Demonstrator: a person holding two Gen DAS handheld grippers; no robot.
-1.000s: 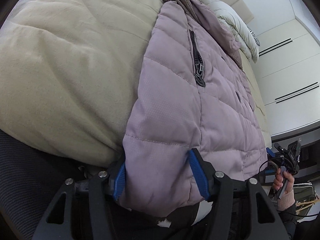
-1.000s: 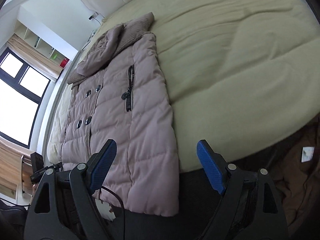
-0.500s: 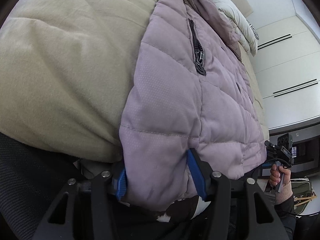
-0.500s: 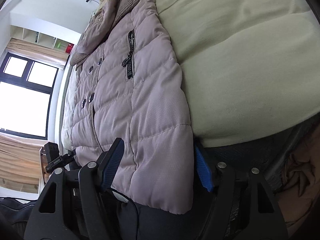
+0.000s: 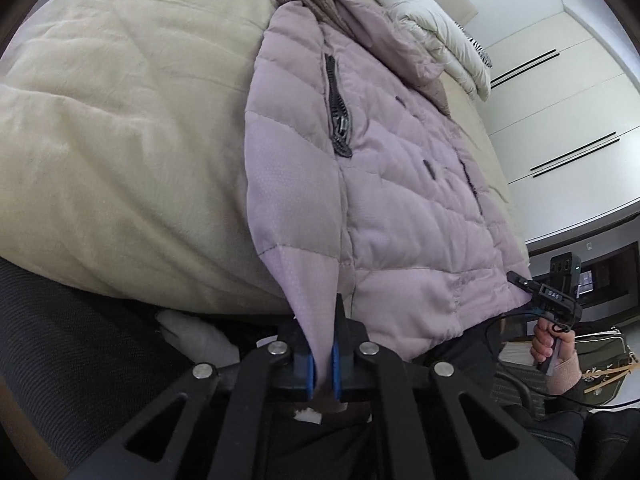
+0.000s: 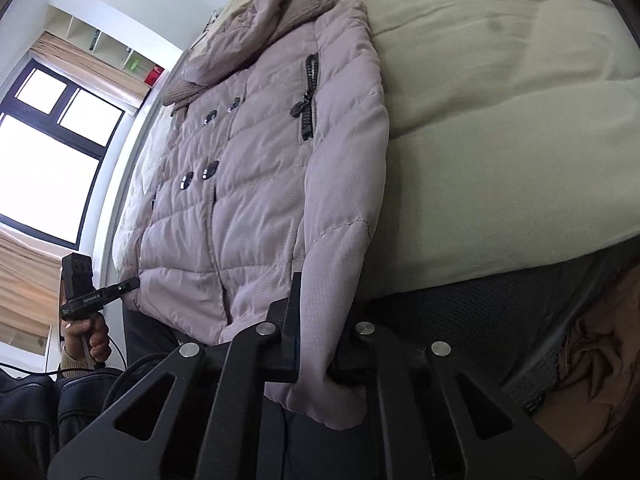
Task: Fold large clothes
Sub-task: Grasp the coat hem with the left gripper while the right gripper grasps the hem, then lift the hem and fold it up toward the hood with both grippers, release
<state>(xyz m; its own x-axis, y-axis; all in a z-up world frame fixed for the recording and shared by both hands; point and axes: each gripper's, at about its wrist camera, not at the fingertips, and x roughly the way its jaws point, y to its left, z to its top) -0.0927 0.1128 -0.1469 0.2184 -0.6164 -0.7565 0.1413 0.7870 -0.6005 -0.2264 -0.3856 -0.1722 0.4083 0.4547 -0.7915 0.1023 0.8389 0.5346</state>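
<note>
A mauve quilted puffer jacket lies front up on a beige bed, collar at the far end, hem hanging over the near edge; it also shows in the right wrist view. My left gripper is shut on the hem's left corner, with fabric pinched between the blue pads. My right gripper is shut on the hem's right corner, and a fold of fabric hangs below the jaws. Each gripper shows in the other's view, held in a hand: the right one, the left one.
The beige duvet spreads wide beside the jacket. A folded white quilt lies at the headboard end. White wardrobe doors stand on one side, a window on the other. The dark bed base is below the mattress edge.
Both grippers were open around the hem corners and have closed on the fabric. The hem corners are now pinched and pulled slightly toward me.
</note>
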